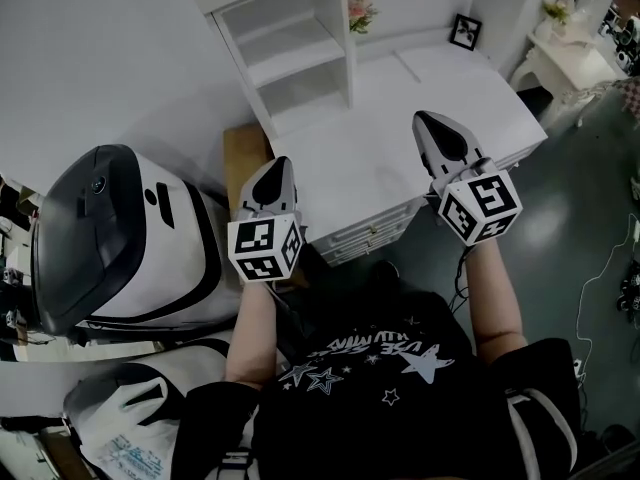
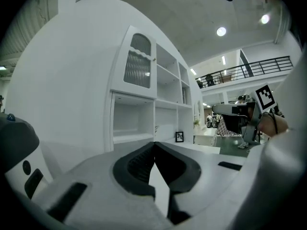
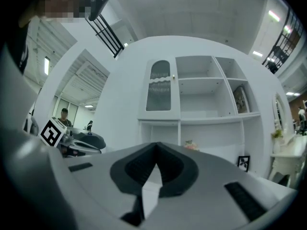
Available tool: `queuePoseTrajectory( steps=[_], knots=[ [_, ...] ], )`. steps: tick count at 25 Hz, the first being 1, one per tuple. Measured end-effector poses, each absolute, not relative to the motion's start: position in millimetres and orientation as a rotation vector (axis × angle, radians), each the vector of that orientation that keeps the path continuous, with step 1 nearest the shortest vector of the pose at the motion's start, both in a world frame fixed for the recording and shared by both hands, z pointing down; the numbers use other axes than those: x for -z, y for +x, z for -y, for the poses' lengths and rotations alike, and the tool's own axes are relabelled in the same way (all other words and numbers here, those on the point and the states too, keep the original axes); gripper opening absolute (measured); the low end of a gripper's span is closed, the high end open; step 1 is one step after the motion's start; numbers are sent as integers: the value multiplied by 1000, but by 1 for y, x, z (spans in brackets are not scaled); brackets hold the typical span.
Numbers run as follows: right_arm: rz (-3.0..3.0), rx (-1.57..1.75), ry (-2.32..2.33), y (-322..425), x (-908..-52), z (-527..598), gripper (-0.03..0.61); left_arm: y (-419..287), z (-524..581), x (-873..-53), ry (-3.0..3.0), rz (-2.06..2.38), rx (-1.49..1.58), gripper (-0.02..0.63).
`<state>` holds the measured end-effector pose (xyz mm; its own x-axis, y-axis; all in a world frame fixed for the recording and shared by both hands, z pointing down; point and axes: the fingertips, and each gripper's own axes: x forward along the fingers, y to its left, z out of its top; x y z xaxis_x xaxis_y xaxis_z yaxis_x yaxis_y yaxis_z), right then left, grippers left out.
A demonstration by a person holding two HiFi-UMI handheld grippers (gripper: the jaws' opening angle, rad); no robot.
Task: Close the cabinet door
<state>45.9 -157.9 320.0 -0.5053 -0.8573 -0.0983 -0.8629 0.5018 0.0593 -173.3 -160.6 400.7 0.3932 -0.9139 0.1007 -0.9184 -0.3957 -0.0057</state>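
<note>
A white desk (image 1: 400, 118) carries a white hutch of open shelves (image 1: 300, 58). The cabinet door (image 3: 160, 87), with an arched ribbed-glass panel, sits at the hutch's upper left and lies flush with its frame; it also shows in the left gripper view as the cabinet door (image 2: 139, 61). My left gripper (image 1: 281, 163) hovers over the desk's near left corner, shut and empty, and my left gripper (image 2: 154, 143) points toward the lower shelves. My right gripper (image 1: 425, 118) is over the desktop, also shut with nothing in it. In its own view my right gripper (image 3: 156, 144) faces the hutch, well short of the door.
A large white and black machine (image 1: 110, 238) stands close on the left. Desk drawers (image 1: 375, 230) face me below the grippers. A small picture frame (image 1: 465, 31) and pink flowers (image 1: 360, 13) stand at the desk's back. A white side table (image 1: 570, 58) is at the right.
</note>
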Motion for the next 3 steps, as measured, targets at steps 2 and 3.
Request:
queuePoseTrajectory(
  steps=[2,3],
  knots=[
    [-2675,-153,-1541,44,-321,156,3,-175,158,-401,2583,1694,-128,8],
    [-2676,-151,-1545,42,-322,155,3,-177,157,-401,2584,1692,-123,8]
  ],
)
